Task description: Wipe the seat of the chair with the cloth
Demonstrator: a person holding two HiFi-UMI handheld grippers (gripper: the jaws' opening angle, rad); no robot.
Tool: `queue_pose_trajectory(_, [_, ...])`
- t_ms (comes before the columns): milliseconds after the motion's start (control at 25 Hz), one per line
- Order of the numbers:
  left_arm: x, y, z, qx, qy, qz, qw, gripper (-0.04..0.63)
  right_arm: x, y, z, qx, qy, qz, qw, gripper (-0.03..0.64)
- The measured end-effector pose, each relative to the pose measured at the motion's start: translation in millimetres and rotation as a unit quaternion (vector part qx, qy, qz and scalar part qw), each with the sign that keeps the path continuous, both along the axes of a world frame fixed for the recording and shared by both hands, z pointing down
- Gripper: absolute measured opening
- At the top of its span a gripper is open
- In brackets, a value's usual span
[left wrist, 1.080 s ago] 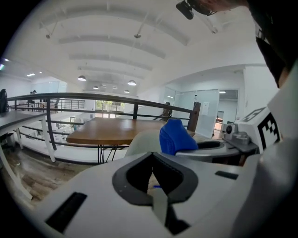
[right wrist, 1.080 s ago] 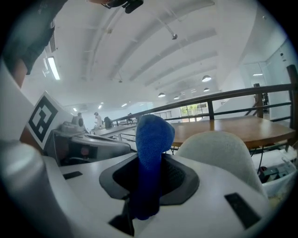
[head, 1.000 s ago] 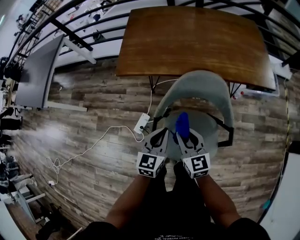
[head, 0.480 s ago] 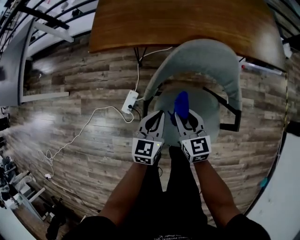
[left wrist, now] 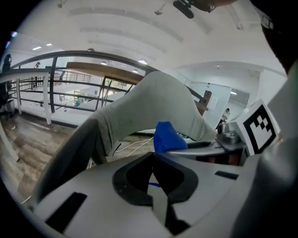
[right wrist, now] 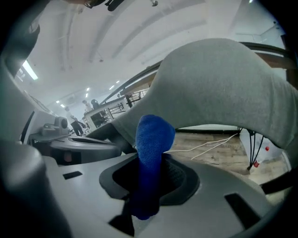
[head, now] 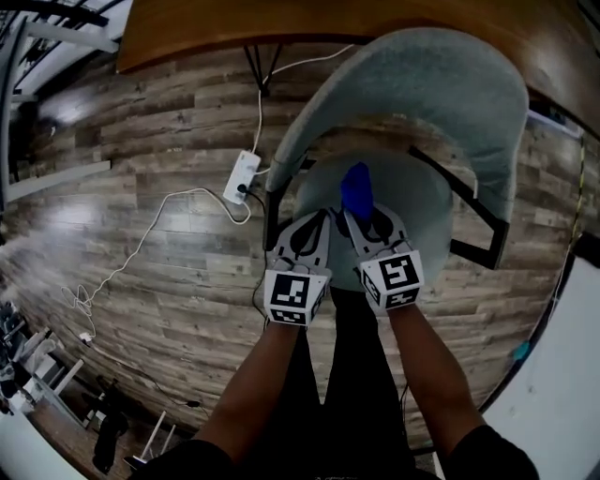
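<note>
A grey-green chair with a curved backrest (head: 450, 84) and round seat (head: 417, 202) stands right in front of me. My right gripper (head: 360, 217) is shut on a folded blue cloth (head: 356, 186), which sticks out past its jaws over the near part of the seat. The right gripper view shows the cloth (right wrist: 151, 153) clamped upright between the jaws, with the backrest (right wrist: 223, 88) beyond. My left gripper (head: 307, 234) hovers just left of it at the seat's near left edge, jaws shut with nothing between them. The cloth (left wrist: 167, 137) and backrest (left wrist: 149, 107) also show in the left gripper view.
A wooden table (head: 281, 23) stands behind the chair. A white power strip (head: 241, 175) and its cable (head: 150, 239) lie on the plank floor to the left. The chair's black frame (head: 469, 220) shows at the right. A railing (left wrist: 51, 88) runs in the background.
Both grippers and the view have closed in on the chair; the seat and backrest look larger and the cloth now sits over the seat's near part. Both grips are unchanged.
</note>
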State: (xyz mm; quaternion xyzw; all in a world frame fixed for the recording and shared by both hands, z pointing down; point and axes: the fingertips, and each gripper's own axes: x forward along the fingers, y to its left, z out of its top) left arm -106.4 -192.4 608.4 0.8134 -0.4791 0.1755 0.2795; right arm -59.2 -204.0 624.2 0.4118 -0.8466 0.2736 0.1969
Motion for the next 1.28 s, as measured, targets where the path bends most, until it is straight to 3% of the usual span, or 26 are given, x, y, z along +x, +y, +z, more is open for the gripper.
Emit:
queue_pose_trajectory(400, [-1.1,6.5,63.4,-0.033,0.000,-0.022,0.9992,0.006,-16.9,-8.2,73.4,-0.042,-0.016,-0.020,0.999,0.109])
queue_pose_trajectory(640, [-2.2,27.7,92.5,-0.057,-0.011,-0.009,0.9983,0.006,-28.9,-16.9,94.3,-0.061,-0.029,-0.027,0.997,0.109])
queue_pose_trajectory(800, [-6.3,30.5,107.1,-0.063,-0.014,-0.016,0.9978,0.007,-36.0,-20.7,106.4,-0.081,-0.010,-0.026,0.996,0.109])
queue_pose_trajectory(960, [-2.8,32.9,110.8,-0.057,-0.027,0.007,0.9980,0.006,-36.0,-22.7,119.4,-0.106,0.013,-0.011,0.994,0.109])
queue_pose_trajectory(1280, [-1.3,30.5,114.8,-0.080,0.003,-0.009,0.9968,0.007,-29.9,-26.9,131.0,-0.152,0.018,0.013,0.988,0.109])
